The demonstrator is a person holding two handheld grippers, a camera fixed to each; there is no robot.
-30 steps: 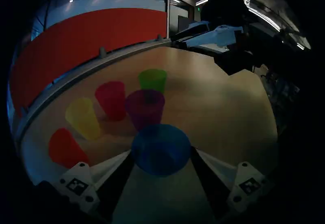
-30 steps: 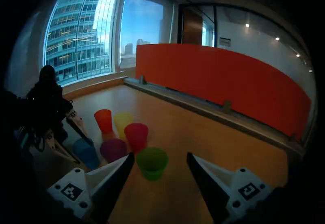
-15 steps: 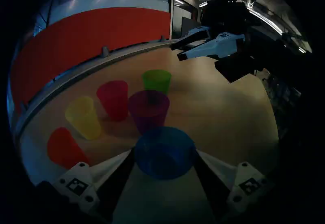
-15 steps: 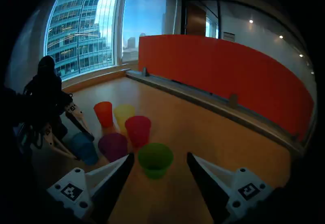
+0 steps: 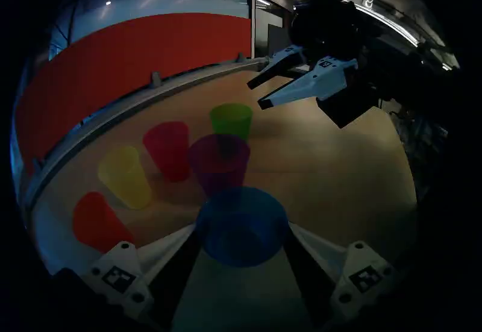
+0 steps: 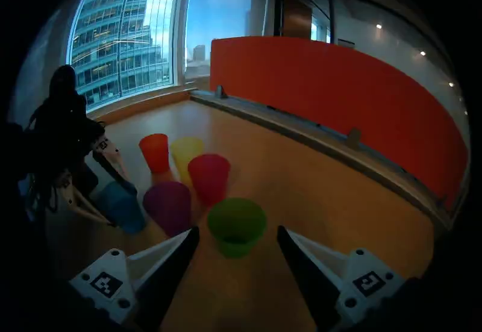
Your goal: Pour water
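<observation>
1. Left gripper view: left claw (image 5: pixel 241 228) straddles the upright blue cup (image 5: pixel 241 244) on the desk (image 5: pixel 337 163). The rim meets both fingers, but I cannot tell if they truly pinch it (light is dim).
2. Right gripper view: right claw (image 6: pixel 237 230) is released and empty. The green cup (image 6: pixel 237 220) stands upright dead ahead, just past the fingertips and apart from them. The approach likely runs straight forward.

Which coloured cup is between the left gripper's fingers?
The blue translucent plastic cup, gripped between the fingers of the left gripper. The purple cup, green cup, red cup, yellow cup and orange cup stand free farther ahead on the wooden table.
</observation>
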